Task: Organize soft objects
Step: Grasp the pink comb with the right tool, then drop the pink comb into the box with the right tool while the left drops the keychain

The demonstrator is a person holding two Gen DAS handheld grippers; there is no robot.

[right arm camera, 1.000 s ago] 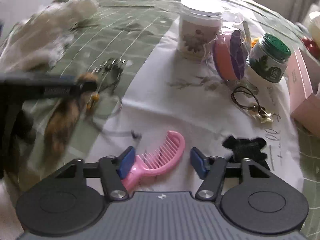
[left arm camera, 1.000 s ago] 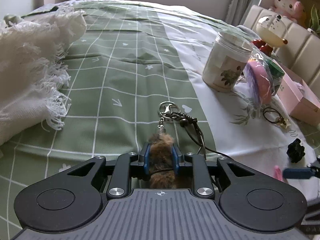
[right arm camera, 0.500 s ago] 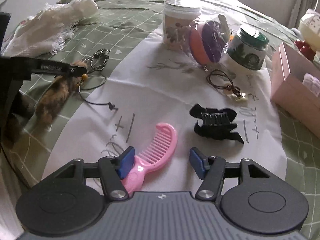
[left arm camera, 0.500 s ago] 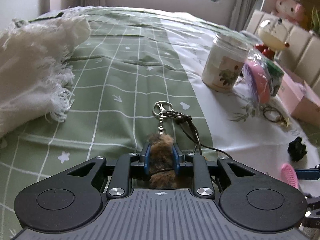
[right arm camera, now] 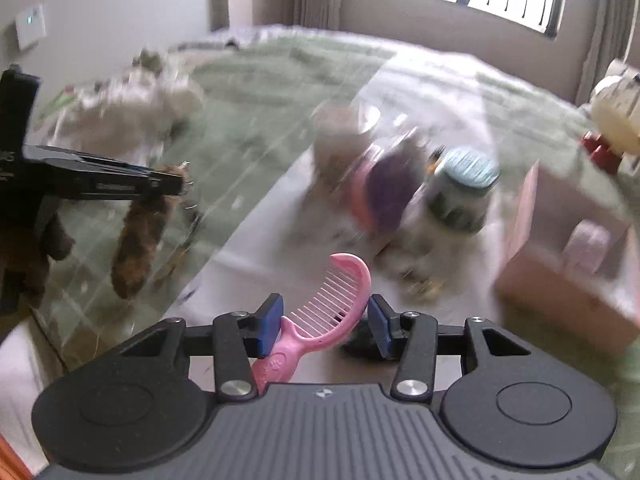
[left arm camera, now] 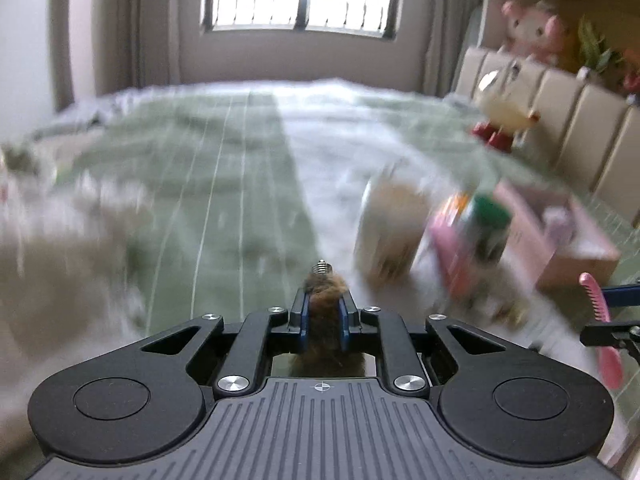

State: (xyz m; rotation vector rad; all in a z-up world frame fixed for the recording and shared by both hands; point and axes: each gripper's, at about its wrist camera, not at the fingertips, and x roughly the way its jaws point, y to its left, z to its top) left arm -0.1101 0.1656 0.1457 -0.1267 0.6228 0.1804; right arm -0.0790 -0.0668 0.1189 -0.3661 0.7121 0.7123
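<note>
The brown fur keychain is pinched between the left gripper jaws, spring end at twelve o'clock. The pink comb is clamped crosswise in the right gripper, whose jaws have just been closing.

We see a brown, tawny-flecked fur charm between blue pads on black fingers. The comb is bright pink. The bedspread is sage green with a thin white grid, and a white band runs down its middle. Toward its right edge stand a cream jar, a dark jar with a green lid and a pale pink box.
</note>
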